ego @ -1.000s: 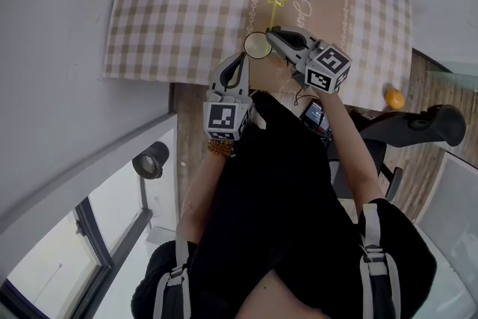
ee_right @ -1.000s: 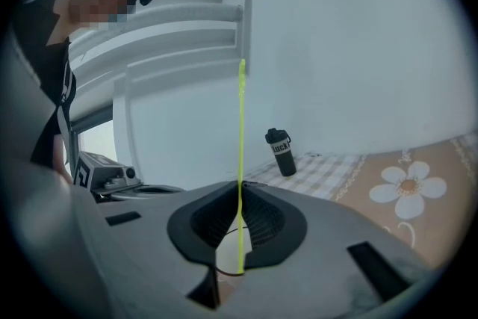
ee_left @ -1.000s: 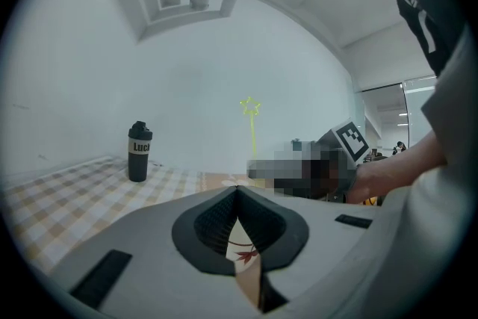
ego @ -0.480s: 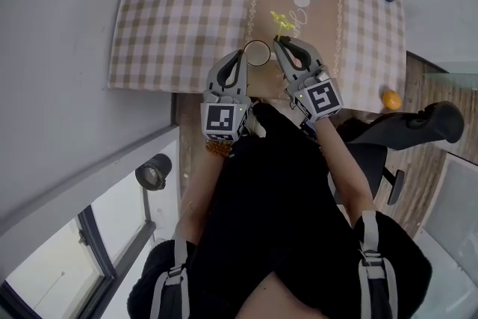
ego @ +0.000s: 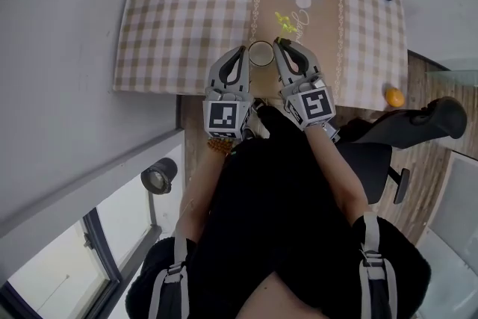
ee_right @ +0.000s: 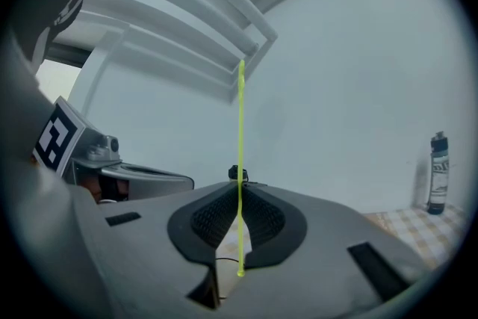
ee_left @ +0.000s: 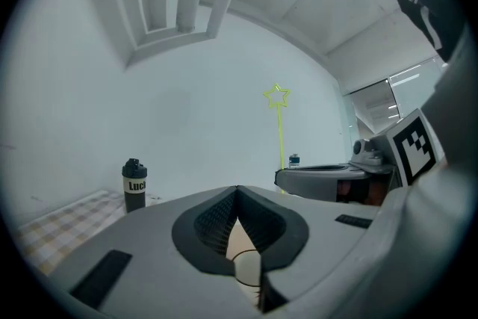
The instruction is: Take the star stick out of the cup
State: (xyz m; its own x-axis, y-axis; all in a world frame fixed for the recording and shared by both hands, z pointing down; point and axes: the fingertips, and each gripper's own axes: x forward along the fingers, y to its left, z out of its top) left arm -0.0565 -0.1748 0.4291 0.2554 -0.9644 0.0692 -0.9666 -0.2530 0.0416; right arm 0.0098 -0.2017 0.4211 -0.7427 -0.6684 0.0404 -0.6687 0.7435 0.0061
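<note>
Right gripper view, right tongs (ee_right: 239,189) clamped on star stick (ee_right: 240,123), left tongs (ee_left: 237,192) closed together beside cup (ego: 260,54)

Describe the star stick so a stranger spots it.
Find the checked tablecloth, then the pale cup at its near edge. Beside it the right tongs pinch the star stick: the only thin neon-yellow rod there, topped by an outlined star.
</note>
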